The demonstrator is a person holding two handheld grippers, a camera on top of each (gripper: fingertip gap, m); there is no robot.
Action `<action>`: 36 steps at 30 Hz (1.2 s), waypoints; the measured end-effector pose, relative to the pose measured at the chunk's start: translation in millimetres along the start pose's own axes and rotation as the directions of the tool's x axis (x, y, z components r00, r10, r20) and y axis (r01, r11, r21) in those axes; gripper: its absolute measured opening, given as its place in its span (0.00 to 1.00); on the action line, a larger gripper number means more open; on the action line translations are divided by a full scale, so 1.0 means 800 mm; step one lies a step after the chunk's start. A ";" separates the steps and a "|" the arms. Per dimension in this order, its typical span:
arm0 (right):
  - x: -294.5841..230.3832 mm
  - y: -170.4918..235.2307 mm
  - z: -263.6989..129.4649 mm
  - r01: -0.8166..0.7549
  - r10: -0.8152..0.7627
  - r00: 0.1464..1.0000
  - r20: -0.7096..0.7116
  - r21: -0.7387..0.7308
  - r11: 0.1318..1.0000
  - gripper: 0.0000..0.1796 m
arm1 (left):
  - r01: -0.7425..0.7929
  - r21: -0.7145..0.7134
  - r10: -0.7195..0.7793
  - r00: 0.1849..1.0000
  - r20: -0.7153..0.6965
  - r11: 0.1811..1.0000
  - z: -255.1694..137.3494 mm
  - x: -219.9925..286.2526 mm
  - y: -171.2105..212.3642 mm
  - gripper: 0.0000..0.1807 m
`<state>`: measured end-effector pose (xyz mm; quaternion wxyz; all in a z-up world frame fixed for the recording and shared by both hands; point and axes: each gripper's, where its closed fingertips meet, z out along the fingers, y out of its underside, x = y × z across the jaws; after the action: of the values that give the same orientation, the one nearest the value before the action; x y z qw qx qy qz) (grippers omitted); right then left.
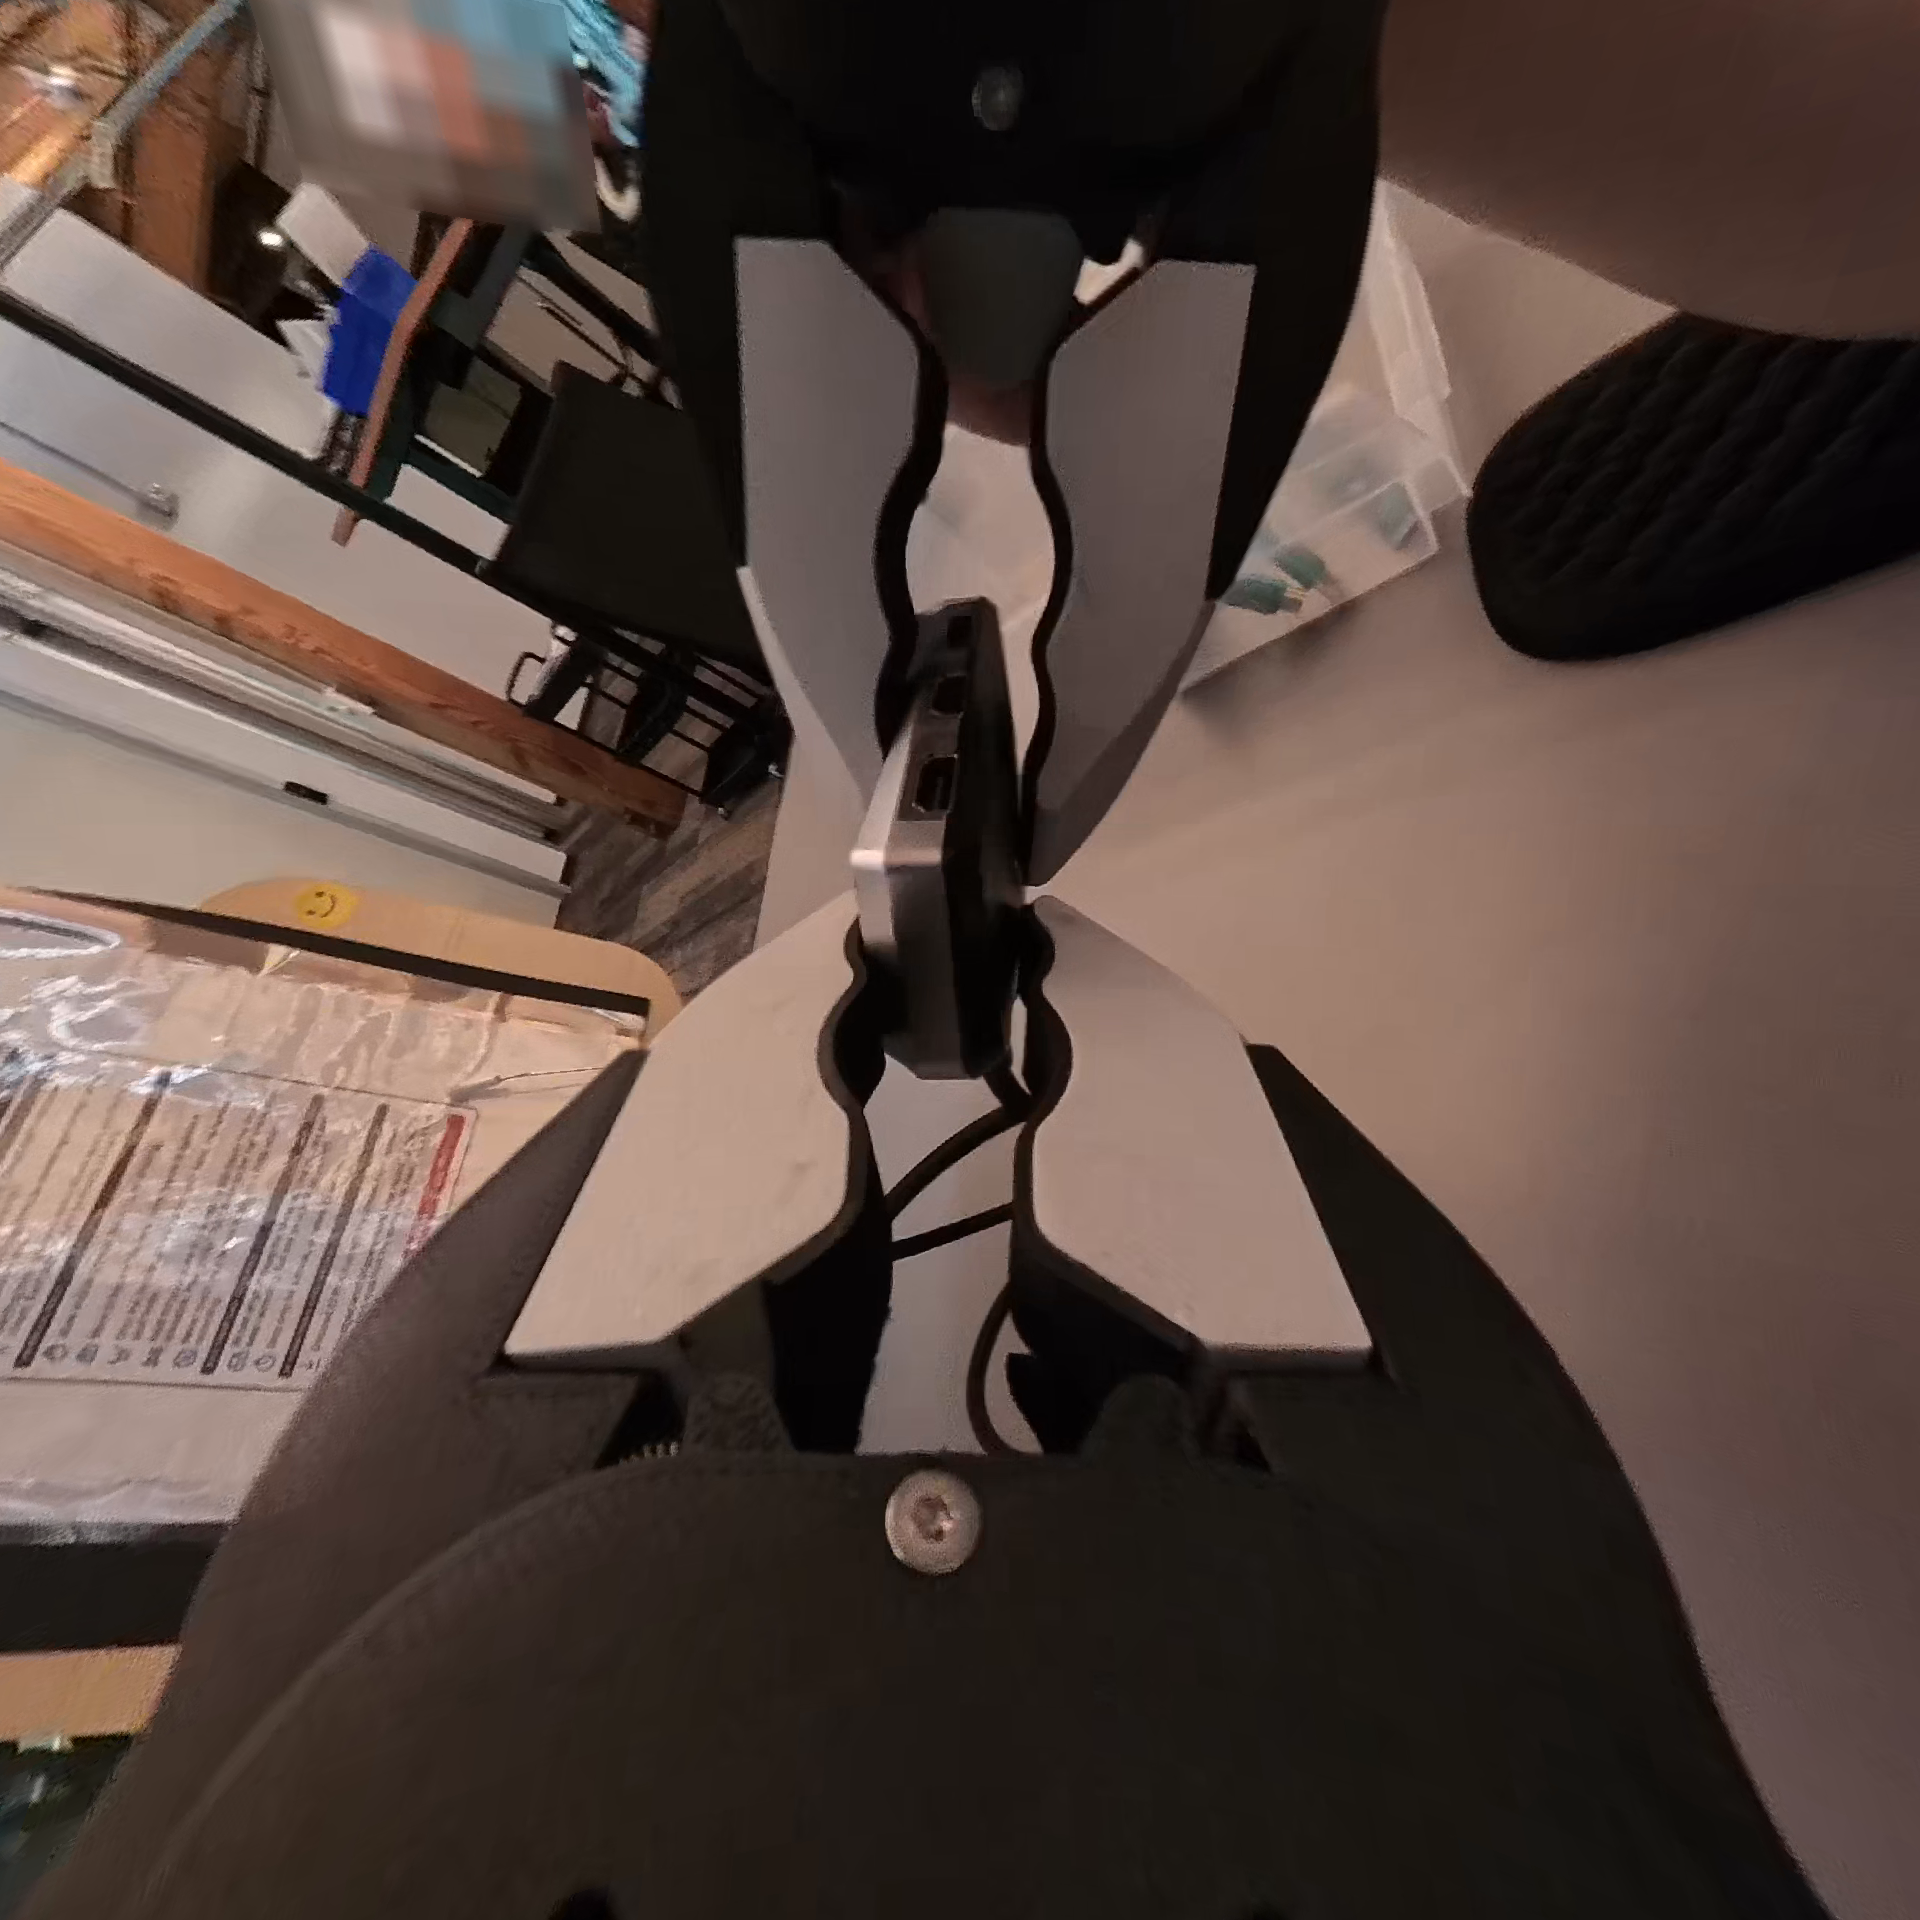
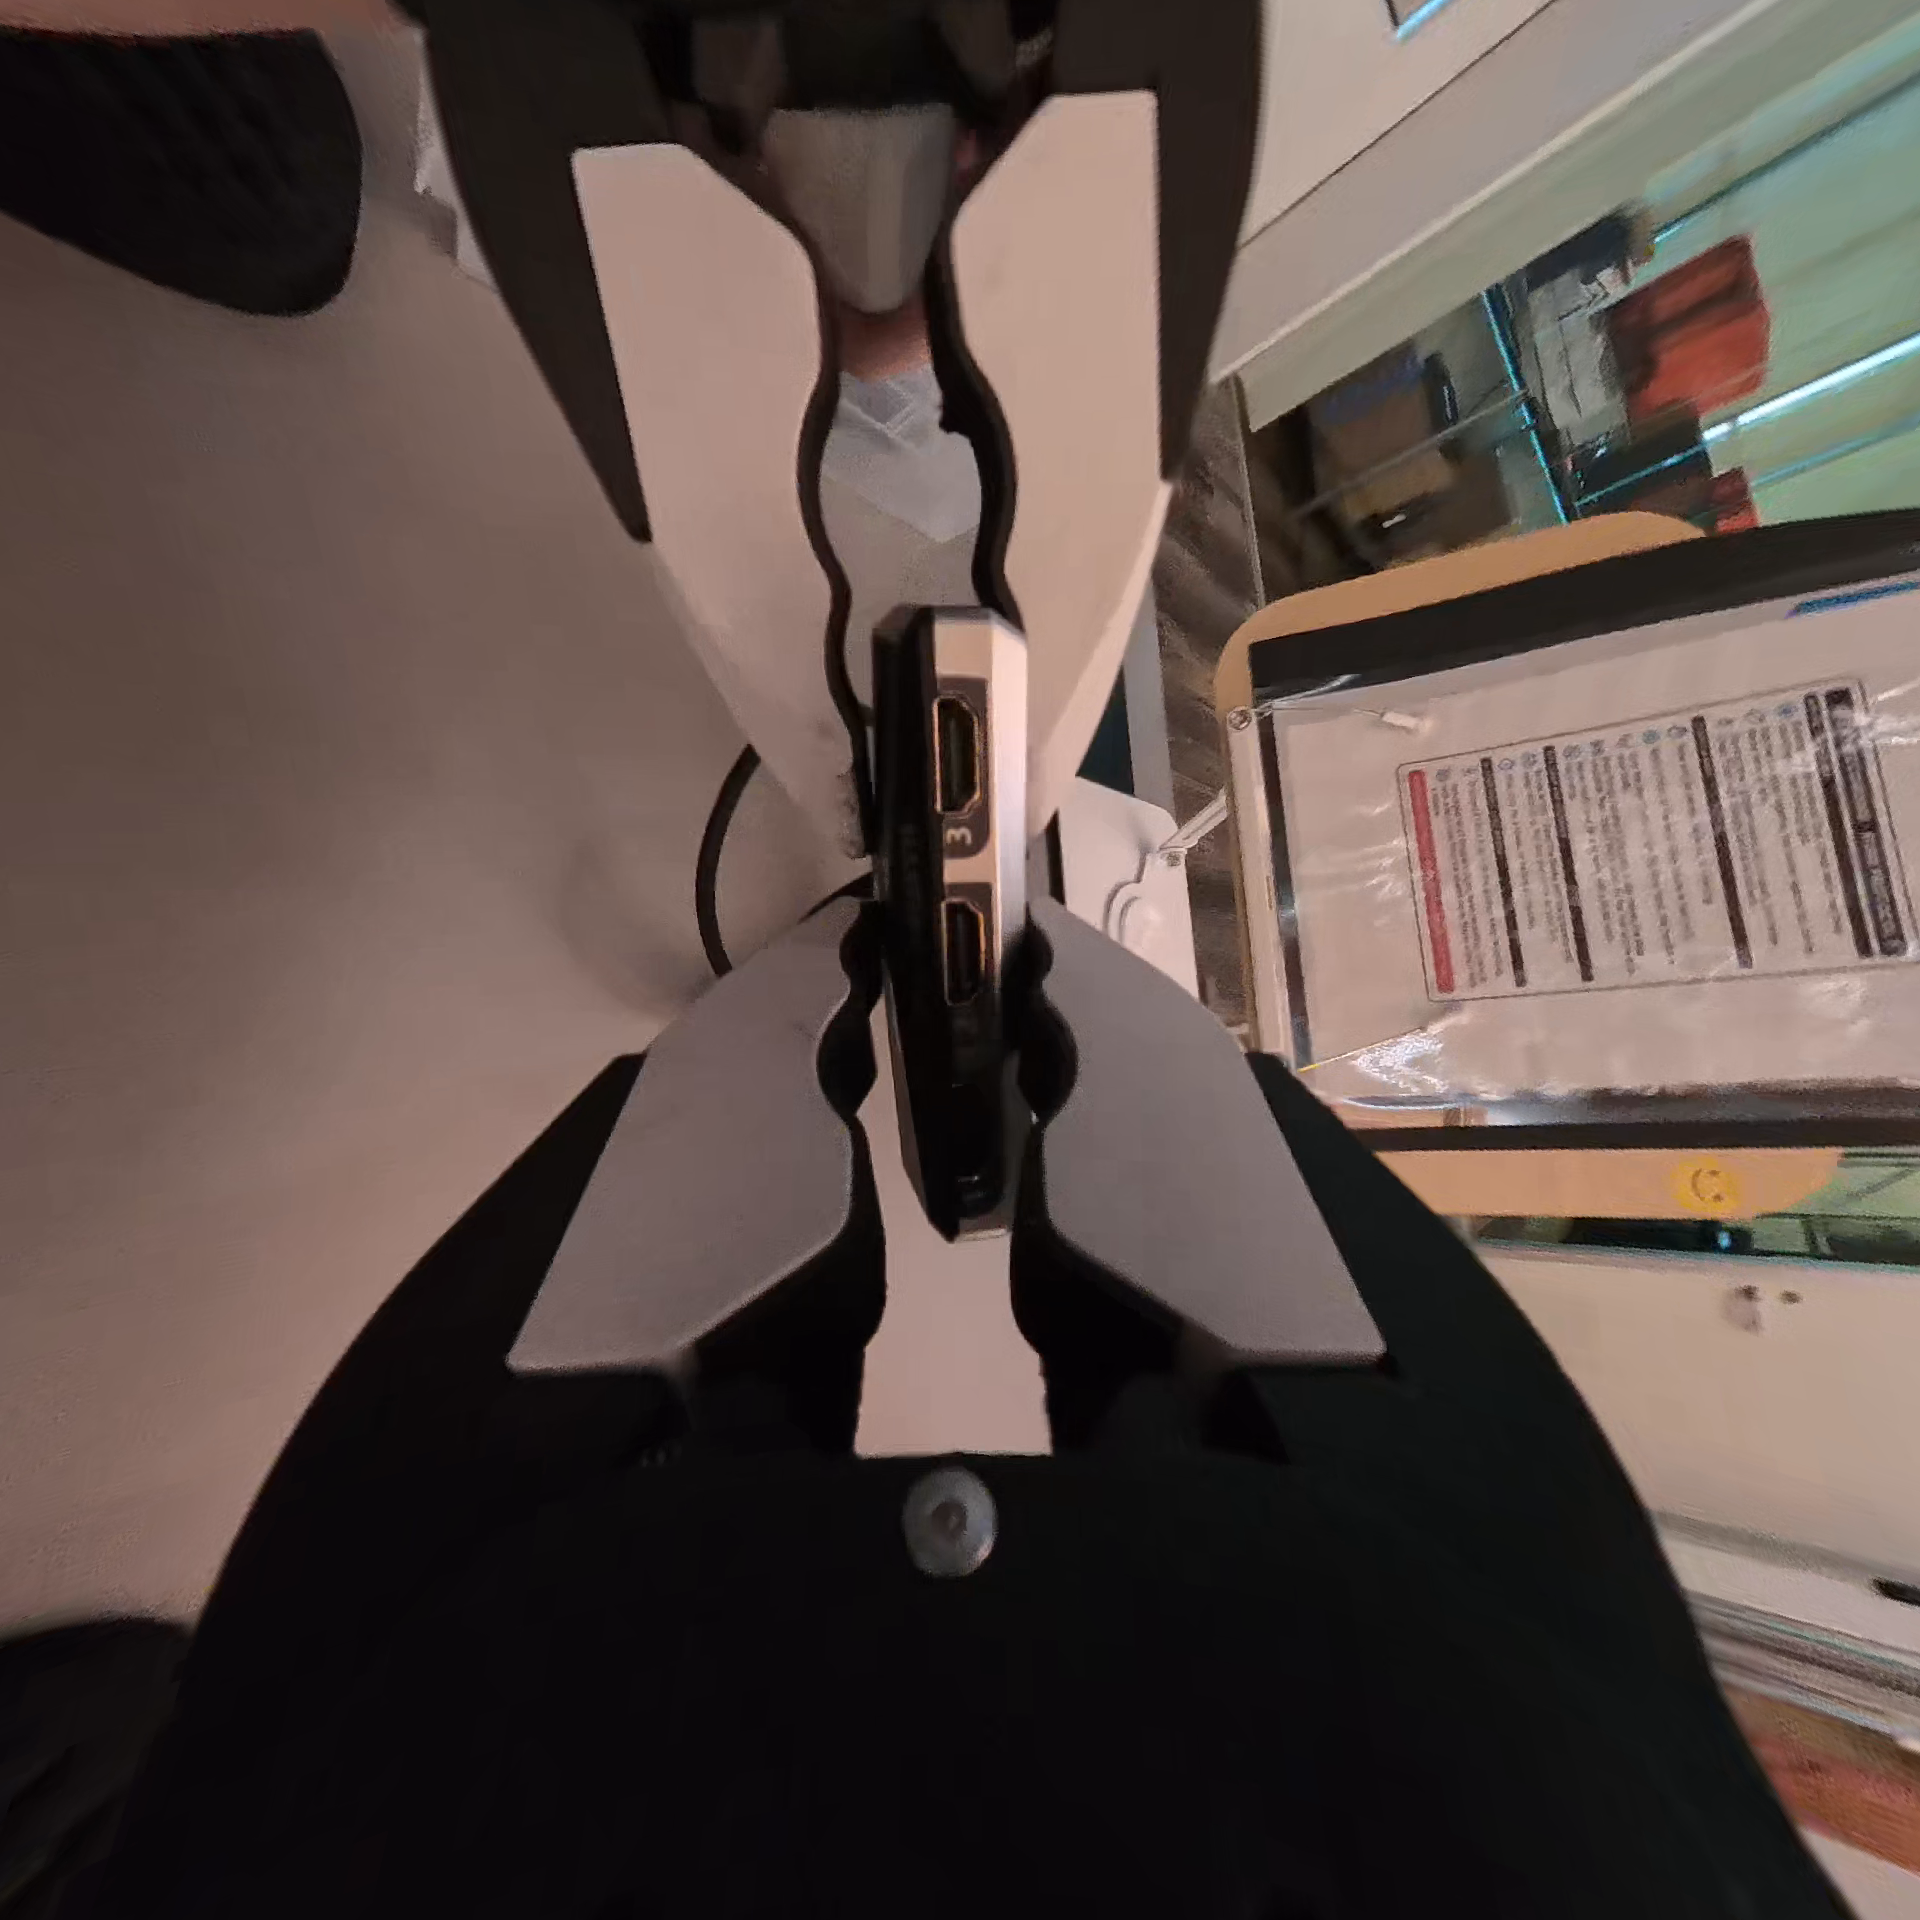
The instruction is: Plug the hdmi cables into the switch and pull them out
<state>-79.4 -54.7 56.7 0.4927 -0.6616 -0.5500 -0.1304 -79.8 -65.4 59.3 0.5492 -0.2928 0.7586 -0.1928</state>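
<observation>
The HDMI switch (image 1: 935,831) is a small silver and black box held on edge above the white table (image 1: 1455,1039). My left gripper (image 1: 945,920) is shut on its near end. My right gripper (image 1: 914,800) faces it from the top of that view and clamps the other end. In the right wrist view, my right gripper (image 2: 951,914) is shut on the switch (image 2: 956,914), whose two gold HDMI ports (image 2: 961,769) are empty. The left gripper (image 2: 940,831) grips it from above. A thin black cable (image 1: 935,1153) loops under the switch and also shows in the right wrist view (image 2: 717,862).
A cardboard box (image 1: 312,1039) with a plastic-wrapped printed sheet lies beside the table, also in the right wrist view (image 2: 1558,852). A black quilted pad (image 1: 1704,488) and a clear plastic organiser box (image 1: 1371,488) are on the table. Shelving and desks stand behind.
</observation>
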 end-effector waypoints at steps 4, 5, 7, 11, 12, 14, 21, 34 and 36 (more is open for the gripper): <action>0.054 0.014 -0.051 -0.086 0.098 0.978 -0.182 0.070 0.994 0.13 | 0.052 0.075 -0.070 0.964 0.255 0.996 -0.035 -0.056 -0.012 0.13; 0.071 0.022 -0.074 -0.126 0.149 0.959 -0.242 0.105 0.986 0.13 | 0.068 0.094 -0.093 0.951 0.294 0.993 -0.047 -0.068 -0.014 0.12; 0.103 0.041 -0.128 -0.189 0.245 0.897 -0.367 0.181 0.965 0.13 | 0.110 0.115 -0.142 0.935 0.324 0.987 -0.066 -0.082 -0.013 0.10; 0.140 0.094 -0.227 -0.235 0.297 0.715 -0.633 0.183 0.955 0.12 | 0.126 0.085 -0.148 0.929 0.338 0.988 -0.079 -0.089 -0.004 0.10; 0.142 0.108 -0.240 -0.274 0.331 0.689 -0.645 0.191 0.943 0.12 | 0.128 0.078 -0.147 0.929 0.339 0.989 -0.079 -0.089 -0.002 0.10; 0.147 0.142 -0.253 -0.345 0.383 0.639 -0.667 0.197 0.918 0.12 | 0.131 0.072 -0.148 0.933 0.328 0.989 -0.075 -0.087 -0.001 0.10; 0.143 0.262 -0.224 -0.596 0.549 0.563 -0.619 0.156 0.788 0.12 | 0.127 0.026 -0.129 0.945 0.301 0.992 -0.059 -0.077 0.006 0.10; 0.087 0.436 -0.149 -0.937 0.955 -0.204 -0.214 0.327 -0.127 0.13 | 0.144 -0.015 -0.135 0.958 0.254 0.990 -0.048 -0.067 0.012 0.10; 0.085 0.452 -0.146 -0.925 0.949 -0.247 -0.198 0.338 -0.170 0.15 | 0.148 -0.025 -0.138 0.960 0.245 0.989 -0.045 -0.065 0.015 0.09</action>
<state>297.7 -74.2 -22.3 0.5298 -0.7857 0.2624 0.1818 -105.1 -23.6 101.0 0.6160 -0.3799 0.6666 -0.1784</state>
